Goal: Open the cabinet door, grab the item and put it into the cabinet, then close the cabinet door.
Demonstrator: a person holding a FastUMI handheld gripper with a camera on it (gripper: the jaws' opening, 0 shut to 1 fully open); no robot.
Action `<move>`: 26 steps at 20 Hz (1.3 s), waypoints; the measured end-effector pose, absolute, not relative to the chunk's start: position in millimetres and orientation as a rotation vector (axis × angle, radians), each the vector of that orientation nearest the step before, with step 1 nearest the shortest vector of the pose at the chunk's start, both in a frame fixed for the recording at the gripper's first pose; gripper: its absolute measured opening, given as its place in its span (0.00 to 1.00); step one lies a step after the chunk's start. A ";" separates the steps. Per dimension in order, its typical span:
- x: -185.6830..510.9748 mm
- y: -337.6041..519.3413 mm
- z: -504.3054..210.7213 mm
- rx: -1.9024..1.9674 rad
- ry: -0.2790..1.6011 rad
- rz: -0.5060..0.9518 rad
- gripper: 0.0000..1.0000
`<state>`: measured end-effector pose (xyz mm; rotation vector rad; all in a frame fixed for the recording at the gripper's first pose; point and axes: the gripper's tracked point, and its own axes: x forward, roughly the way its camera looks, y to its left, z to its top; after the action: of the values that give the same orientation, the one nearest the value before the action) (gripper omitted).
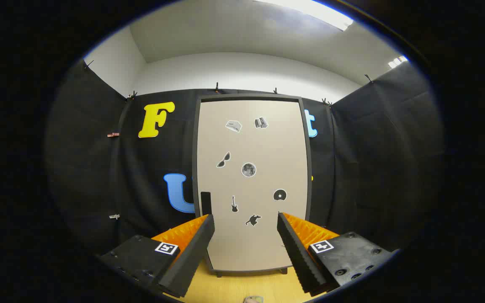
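gripper [246,219] fingers spread wide, empty, facing the closed cabinet door [251,181]; handle [206,203] at its left edge. item [254,299] sits just below. risk: fingers slipping off that slim handle.

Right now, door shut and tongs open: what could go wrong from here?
1. The dark handle sits at the cabinet door's left edge, just beyond the left finger of the open tongs; heading straight in would likely meet flat panel and miss it.
2. A small item lies on the wooden surface below and between the tongs, barely in view; an advance may nudge it.
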<state>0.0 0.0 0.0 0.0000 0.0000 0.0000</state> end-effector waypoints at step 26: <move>-16.8 4.9 -12.1 -0.029 0.060 -0.024 0.98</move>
<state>-16.8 4.9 -12.1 -0.0289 0.0596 -0.0236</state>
